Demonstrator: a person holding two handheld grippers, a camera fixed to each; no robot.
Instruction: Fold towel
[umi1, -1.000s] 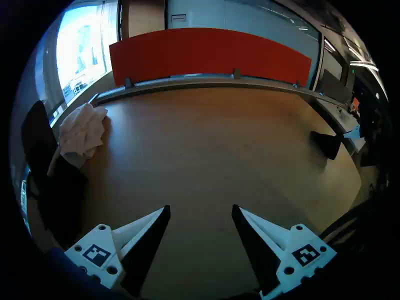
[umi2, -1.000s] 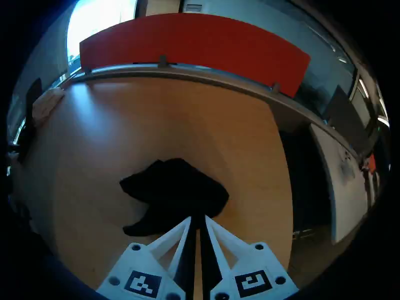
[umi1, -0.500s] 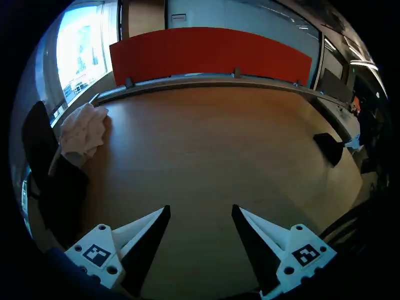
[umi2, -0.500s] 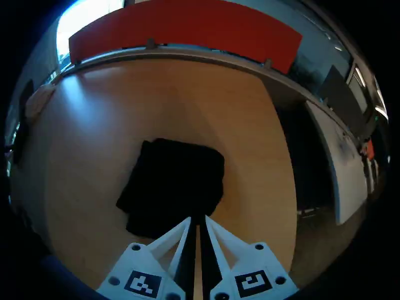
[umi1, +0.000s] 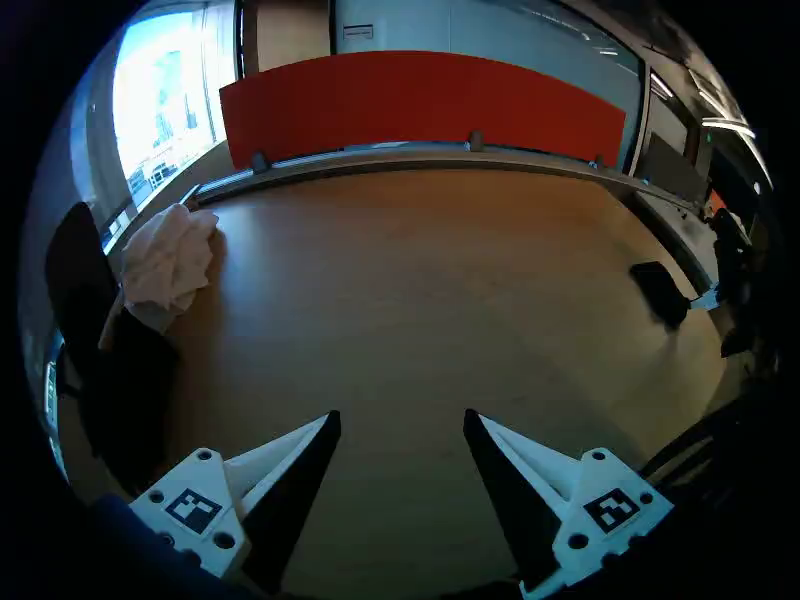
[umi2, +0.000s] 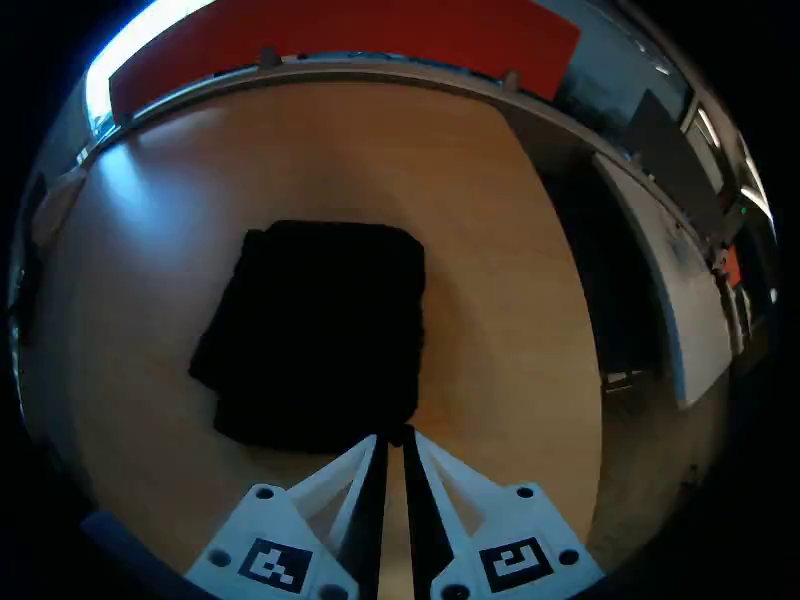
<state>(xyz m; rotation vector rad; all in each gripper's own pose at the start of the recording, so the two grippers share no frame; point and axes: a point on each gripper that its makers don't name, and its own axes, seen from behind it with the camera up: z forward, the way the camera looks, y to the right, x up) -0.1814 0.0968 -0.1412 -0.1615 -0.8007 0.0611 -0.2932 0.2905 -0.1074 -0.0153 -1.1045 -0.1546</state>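
Black towel (umi2: 315, 335), roughly rectangular, lying flat on the wooden table (umi2: 490, 250), left edge uneven

Wooden table (umi1: 420, 290), red partition (umi1: 420, 100), bright window (umi1: 160, 100), dark chair (umi1: 75, 270)

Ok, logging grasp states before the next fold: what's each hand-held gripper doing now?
Left hand-held gripper: open, holding nothing.
Right hand-held gripper: closed on the black towel at its near edge.

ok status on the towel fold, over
Left gripper jaws open, above the table. Right gripper jaws shut on the black towel at its near edge, towel flat. Pale cloth heap at the table's edge, well clear.
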